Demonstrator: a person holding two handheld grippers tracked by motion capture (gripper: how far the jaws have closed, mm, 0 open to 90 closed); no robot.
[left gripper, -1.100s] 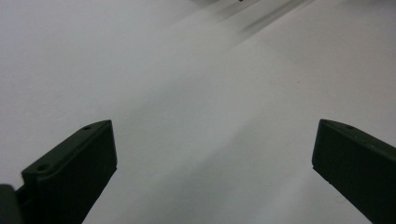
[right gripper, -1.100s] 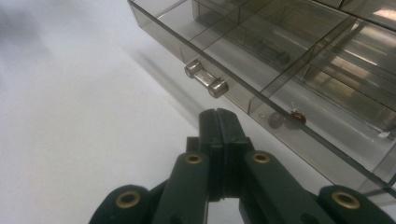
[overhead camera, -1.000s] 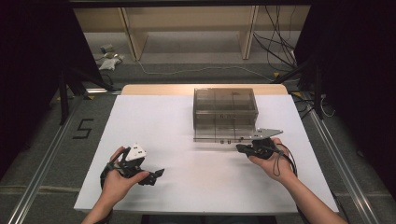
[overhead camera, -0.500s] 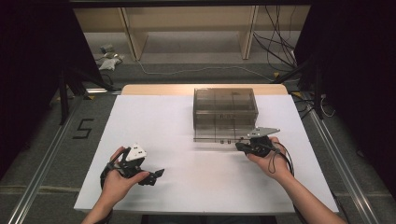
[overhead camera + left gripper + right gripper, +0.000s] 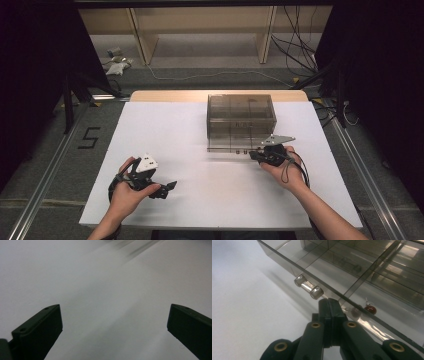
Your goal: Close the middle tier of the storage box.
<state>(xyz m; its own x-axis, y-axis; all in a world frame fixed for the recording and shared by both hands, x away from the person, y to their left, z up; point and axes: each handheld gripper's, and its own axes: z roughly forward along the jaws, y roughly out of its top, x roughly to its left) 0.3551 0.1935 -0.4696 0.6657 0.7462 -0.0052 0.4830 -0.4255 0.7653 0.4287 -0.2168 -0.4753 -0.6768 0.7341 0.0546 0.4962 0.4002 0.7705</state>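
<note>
Biggest worry from where I'm standing: the right gripper (image 5: 254,156) sits right at the front edge of that smoky clear organizer box (image 5: 241,121), just right of centre in the high view, where a drawer tray (image 5: 233,145) is slid out toward the person. The fingers (image 5: 329,315) are pressed flat together with nothing between them, and their tip looks to be up against the tray's front lip, though I can't tell for sure if it's touching or just beside it. A push that's off-line could skate the whole box across the white tabletop (image 5: 165,130) instead of moving the drawer, or the tip could slip over the lip.

There's a glass fuse (image 5: 308,286) and a tiny red-headed bulb-looking bit (image 5: 370,309) lying loose in the tray, so a jerk would probably send them rolling.

The left gripper (image 5: 169,187) rests low at the lower left of the high view, well apart from the box, fingers (image 5: 40,327) spread wide over bare tabletop, holding nothing. Nobody's steadying the box, then.
</note>
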